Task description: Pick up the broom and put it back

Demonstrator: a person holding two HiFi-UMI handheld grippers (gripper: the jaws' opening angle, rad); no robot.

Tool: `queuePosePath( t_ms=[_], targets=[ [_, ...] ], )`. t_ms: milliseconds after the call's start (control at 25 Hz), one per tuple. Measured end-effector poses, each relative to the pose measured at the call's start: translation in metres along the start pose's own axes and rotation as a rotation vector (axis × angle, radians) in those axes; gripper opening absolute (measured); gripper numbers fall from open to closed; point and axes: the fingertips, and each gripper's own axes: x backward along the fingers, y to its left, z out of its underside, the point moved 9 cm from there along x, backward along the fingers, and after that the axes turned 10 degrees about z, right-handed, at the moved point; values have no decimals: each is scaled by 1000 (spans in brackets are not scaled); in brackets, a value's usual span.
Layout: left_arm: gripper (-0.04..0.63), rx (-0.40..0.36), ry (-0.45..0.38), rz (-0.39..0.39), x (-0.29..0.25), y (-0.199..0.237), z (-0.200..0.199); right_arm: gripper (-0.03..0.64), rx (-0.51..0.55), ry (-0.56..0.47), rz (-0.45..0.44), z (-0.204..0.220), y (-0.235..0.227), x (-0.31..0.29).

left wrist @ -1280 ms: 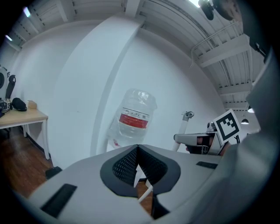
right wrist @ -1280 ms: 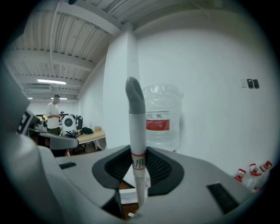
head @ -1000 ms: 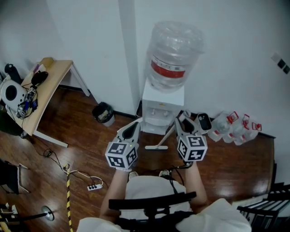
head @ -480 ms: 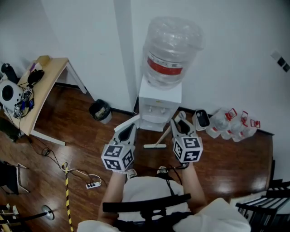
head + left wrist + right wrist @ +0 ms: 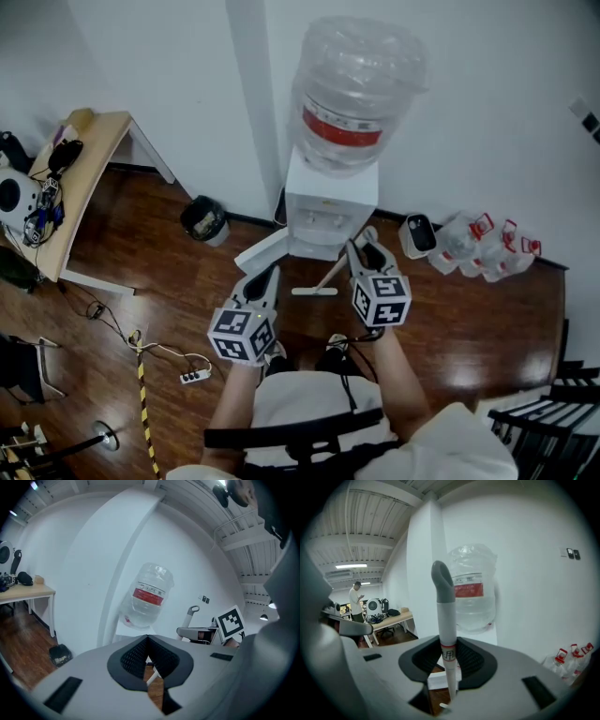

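Wall (image 5: 187,75), dispenser (image 5: 328,202) ahead; right gripper (image 5: 449,654) jaws clamp broom (image 5: 446,616); left gripper (image 5: 147,640) jaws closed, empty.

A single black character (image 5: 448,655), resembling 用, is printed on a white label edged above by a red band. This label is wrapped round the grey-and-white broom handle (image 5: 446,616).

A red label (image 5: 468,590) is carried round the large clear water bottle (image 5: 472,602), but any print on it is too small and blurred to be read.

Black-and-white square code markers, bearing no letters or numbers, are shown on the cubes of the left gripper (image 5: 265,277) and the right gripper (image 5: 363,249).

Nothing can be read on the small clear red-capped bottles (image 5: 483,249) against the wall.
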Motion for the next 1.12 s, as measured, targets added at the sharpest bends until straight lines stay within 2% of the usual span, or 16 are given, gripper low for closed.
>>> queuePosePath(
  t_ms=[280, 680, 1120],
  targets=[
    [-6, 38, 48, -22, -6, 19, 18, 124, -9, 52, -5, 30, 6, -42],
    [-6, 69, 109, -27, -20, 41, 38, 124, -9, 194, 10, 80, 12, -100],
    [-6, 98, 123, -32, -21, 51, 47, 123, 15, 277, -9, 114, 28, -109]
  ],
)
